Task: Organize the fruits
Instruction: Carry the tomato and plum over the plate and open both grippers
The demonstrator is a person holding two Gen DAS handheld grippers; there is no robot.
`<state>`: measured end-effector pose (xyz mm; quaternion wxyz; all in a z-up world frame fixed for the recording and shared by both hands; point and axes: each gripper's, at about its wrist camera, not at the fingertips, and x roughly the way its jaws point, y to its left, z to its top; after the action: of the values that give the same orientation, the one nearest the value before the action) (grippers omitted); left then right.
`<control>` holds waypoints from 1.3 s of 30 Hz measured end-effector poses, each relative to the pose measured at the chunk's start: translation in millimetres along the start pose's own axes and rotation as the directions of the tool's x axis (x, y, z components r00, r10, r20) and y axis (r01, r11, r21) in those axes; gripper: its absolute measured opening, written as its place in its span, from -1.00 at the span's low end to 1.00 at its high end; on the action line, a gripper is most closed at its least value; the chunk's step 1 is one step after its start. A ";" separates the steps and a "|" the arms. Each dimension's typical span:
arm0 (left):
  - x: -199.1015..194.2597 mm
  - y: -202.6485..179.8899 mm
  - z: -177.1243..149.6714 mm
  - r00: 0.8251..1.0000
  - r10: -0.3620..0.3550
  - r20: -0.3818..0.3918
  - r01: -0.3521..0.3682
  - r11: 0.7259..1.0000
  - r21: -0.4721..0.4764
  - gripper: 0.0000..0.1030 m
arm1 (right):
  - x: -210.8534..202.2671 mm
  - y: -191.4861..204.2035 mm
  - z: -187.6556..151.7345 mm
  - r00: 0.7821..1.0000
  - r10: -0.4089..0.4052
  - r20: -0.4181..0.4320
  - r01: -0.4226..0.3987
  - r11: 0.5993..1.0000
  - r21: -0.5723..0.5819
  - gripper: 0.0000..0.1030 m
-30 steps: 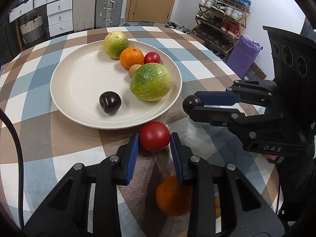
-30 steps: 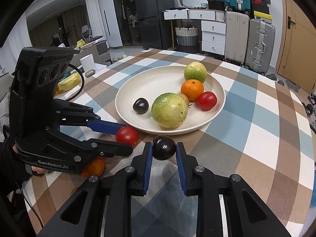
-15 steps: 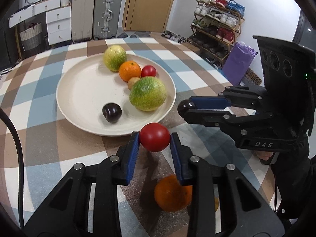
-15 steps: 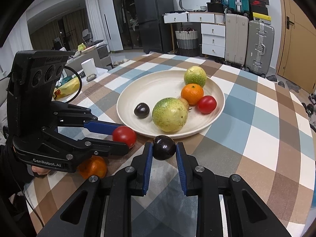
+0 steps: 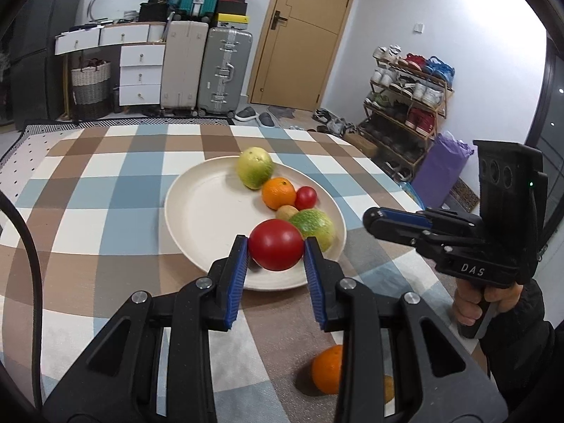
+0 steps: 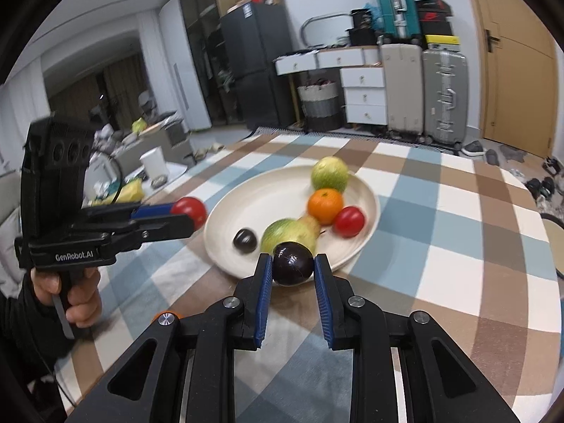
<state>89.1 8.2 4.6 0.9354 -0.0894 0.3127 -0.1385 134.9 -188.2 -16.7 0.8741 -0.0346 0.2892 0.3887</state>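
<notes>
My left gripper (image 5: 276,248) is shut on a red tomato (image 5: 276,249) and holds it in the air over the near rim of the cream plate (image 5: 197,208). My right gripper (image 6: 292,264) is shut on a dark plum (image 6: 292,264), raised near the plate's (image 6: 239,204) front edge. The plate holds two green fruits, an orange (image 6: 324,206), a small red tomato (image 6: 349,221), a small brown fruit and another dark plum (image 6: 244,240). In the left wrist view the right gripper (image 5: 373,219) is at the right; in the right wrist view the left gripper (image 6: 188,213) is at the left.
A loose orange (image 5: 326,370) lies on the checked tablecloth (image 5: 105,190) beneath my left gripper, with a brownish fruit (image 5: 387,387) beside it. Suitcases, drawers and a shoe rack stand beyond the table. The table's right edge is near the right gripper.
Both grippers have risen with their fruits. The left one has carried the tomato forward over the plate's near rim. The plate looks smaller and farther below.
</notes>
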 end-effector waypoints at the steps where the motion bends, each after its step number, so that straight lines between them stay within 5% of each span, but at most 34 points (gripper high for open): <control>1: -0.1 1.2 0.0 1.000 0.006 0.002 -0.006 1.000 -0.003 -0.44 | -1.5 -2.6 0.9 1.000 -0.011 0.012 0.010 1.000 0.015 -0.52; 11: 0.9 9.0 0.2 0.995 0.091 0.032 -0.091 0.996 -0.015 -0.44 | -9.4 -14.7 6.0 0.993 -0.085 0.079 0.079 0.994 0.077 -0.52; 39: 35.3 24.3 24.9 0.987 0.145 0.074 -0.143 0.989 -0.025 -0.44 | 1.5 -9.7 15.4 0.980 -0.135 0.146 0.121 0.988 0.099 -0.52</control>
<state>136.2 22.1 -1.8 0.9533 -0.0810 0.2839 -0.0639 149.8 -189.6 -6.3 0.9175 0.0158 0.2357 0.3199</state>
